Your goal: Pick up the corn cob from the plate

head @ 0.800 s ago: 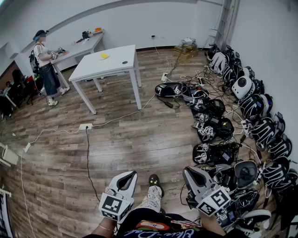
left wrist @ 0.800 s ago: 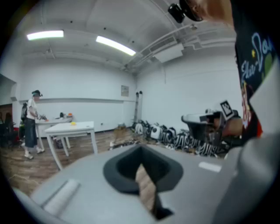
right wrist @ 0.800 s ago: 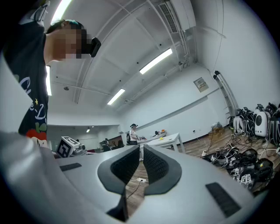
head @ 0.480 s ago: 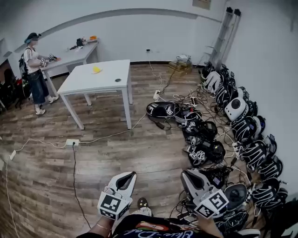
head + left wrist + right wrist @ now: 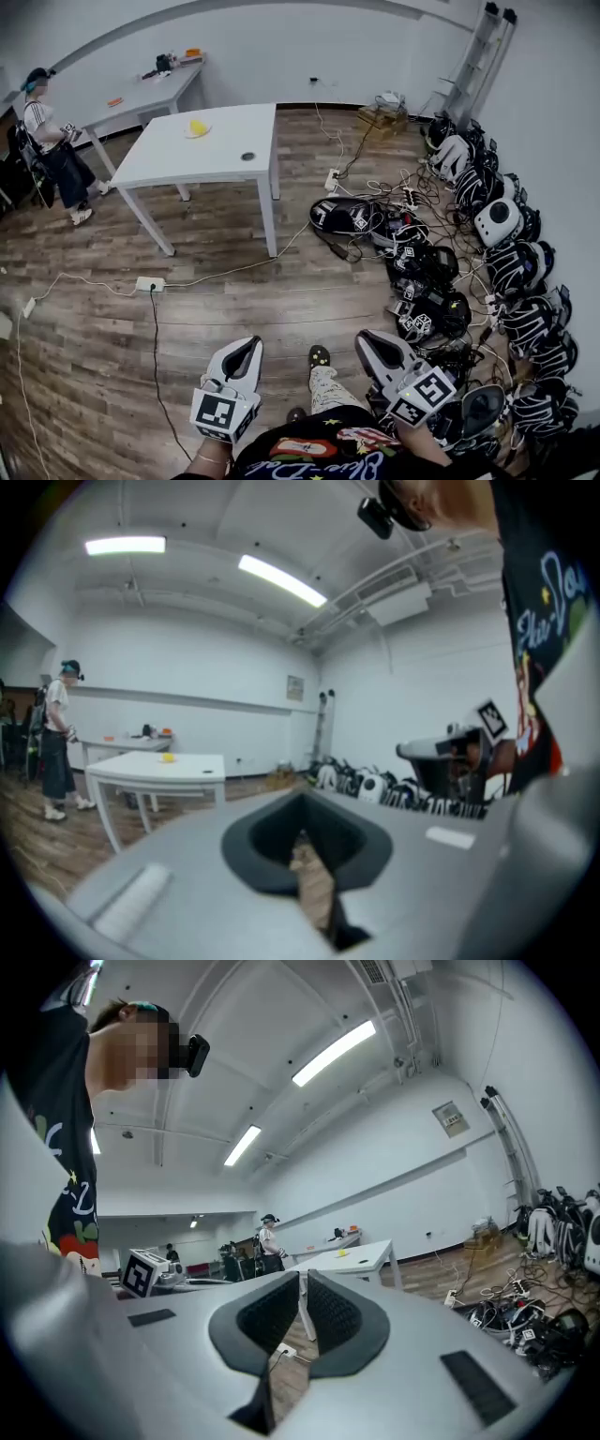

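head view: the tabletop [image 5: 220, 164] in the upper left looks bigger than half a second ago, so the wearer seems to be walking up to it; the yellow corn cob [image 5: 197, 128] lies near its far edge, can't make out the plate under it; left tool [image 5: 253, 341] and right tool [image 5: 362, 337] sit low at the bottom edge, well apart from it
left gripper view: jaws together, nothing in them; corn cob [image 5: 167, 757] is a tiny speck at mid left
right gripper view: jaws together too, empty; corn cob [image 5: 343, 1253] just right of the tips, far off
task: I'd say still just the approach, and a tool has to open before any grab
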The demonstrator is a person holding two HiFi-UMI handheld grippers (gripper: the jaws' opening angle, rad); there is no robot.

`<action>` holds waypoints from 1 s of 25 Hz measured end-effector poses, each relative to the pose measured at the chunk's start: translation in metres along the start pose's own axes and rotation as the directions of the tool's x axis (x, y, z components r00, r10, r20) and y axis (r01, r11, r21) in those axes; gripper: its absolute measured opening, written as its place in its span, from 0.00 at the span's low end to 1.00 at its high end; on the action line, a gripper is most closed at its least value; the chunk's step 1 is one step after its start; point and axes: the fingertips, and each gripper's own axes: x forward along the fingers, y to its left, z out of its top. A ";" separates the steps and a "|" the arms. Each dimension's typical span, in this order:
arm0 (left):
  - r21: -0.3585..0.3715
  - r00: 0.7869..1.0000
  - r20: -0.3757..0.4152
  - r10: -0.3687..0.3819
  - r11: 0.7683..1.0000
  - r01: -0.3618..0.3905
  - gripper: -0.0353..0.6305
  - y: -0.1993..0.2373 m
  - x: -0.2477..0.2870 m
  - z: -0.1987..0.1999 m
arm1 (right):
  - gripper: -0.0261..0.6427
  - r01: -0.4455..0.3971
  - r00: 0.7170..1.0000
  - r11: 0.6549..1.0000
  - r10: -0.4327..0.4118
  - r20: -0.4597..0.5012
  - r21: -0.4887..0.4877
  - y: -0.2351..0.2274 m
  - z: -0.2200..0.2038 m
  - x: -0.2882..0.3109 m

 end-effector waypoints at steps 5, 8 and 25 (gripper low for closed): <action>-0.028 0.992 -0.043 0.118 0.992 -0.119 0.05 0.085 0.061 0.003 | 0.06 -0.070 0.998 0.998 0.070 0.010 0.005 -0.074 0.023 0.116; -0.025 0.977 -0.013 0.212 0.977 -0.213 0.05 0.141 0.108 0.034 | 0.06 -0.128 0.992 0.991 0.129 0.015 -0.022 -0.120 0.052 0.196; -0.059 0.925 -0.041 0.377 0.924 -0.379 0.05 0.400 0.246 0.051 | 0.06 -0.364 0.926 0.931 0.364 -0.100 0.018 -0.181 0.062 0.540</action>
